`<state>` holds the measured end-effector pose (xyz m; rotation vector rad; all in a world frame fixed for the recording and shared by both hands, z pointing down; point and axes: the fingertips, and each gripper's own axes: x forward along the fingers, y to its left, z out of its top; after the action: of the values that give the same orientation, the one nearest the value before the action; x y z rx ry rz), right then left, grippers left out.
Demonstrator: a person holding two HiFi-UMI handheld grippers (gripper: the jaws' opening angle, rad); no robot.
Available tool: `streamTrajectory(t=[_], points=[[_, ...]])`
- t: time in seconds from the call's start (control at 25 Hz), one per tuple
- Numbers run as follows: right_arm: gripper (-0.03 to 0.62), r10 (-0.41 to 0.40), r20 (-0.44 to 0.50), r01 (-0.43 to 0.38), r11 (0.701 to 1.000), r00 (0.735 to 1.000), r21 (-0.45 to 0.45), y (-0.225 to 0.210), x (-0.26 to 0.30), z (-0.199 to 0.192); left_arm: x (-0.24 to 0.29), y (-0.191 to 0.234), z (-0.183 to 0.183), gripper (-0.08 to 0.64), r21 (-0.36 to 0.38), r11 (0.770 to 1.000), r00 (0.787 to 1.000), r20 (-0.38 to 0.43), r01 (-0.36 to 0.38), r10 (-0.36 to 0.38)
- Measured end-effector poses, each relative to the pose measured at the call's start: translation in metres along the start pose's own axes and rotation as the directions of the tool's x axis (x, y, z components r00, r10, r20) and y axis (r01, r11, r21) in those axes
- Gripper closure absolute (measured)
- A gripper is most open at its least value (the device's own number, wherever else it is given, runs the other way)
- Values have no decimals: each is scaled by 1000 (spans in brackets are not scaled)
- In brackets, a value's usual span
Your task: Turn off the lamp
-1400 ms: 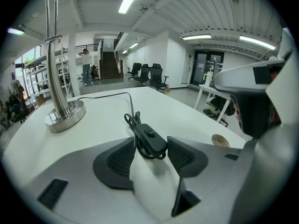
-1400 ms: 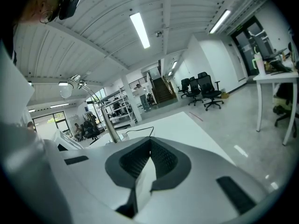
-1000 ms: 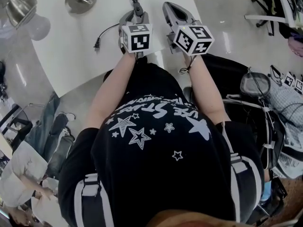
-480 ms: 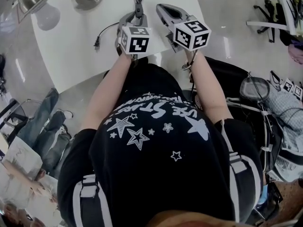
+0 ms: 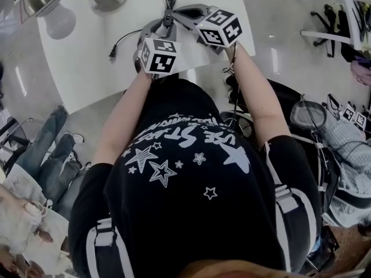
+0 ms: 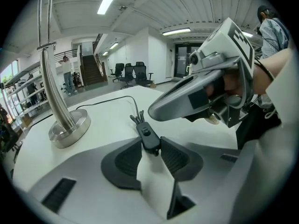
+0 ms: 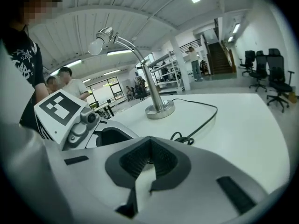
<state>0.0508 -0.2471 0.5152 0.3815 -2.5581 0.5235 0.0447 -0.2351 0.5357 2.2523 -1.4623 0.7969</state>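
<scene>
Left gripper (image 6: 150, 144): I'm pinching switch (image 6: 147, 133) — long axis running away along jaws | right gripper (image 7: 149, 143): jaws together.

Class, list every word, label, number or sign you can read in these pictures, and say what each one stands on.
"STAR": part of the white curved lettering on the person's black T-shirt; the rest of that print is too distorted to read.
Two black-and-white marker cubes: square patterns only, no letters or numbers.
Black inline cord switch: no marking legible.
</scene>
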Motion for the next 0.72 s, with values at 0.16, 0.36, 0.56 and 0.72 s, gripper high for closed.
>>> streamTrajectory(t=[0.16,0.36,0.56,0.72], points=[[589,44,-62,-48,997,997,-57,5,14,2,1,-1,1,417,0,1000,1000,2,8,-8],[589,63,-112,-73,994,992,-85,5,23,3,2,-3,0,417,0,1000,1000,1,6,-6],[589,47,-168,-71,988,985,-139,6,29,-4,3,-2,-2,417,-9,1000,1000,0,11,-11],[589,46,-154,-68,987,987,-144,6,26,-5,3,-3,-1,417,-14,1000,1000,-3,11,-11]])
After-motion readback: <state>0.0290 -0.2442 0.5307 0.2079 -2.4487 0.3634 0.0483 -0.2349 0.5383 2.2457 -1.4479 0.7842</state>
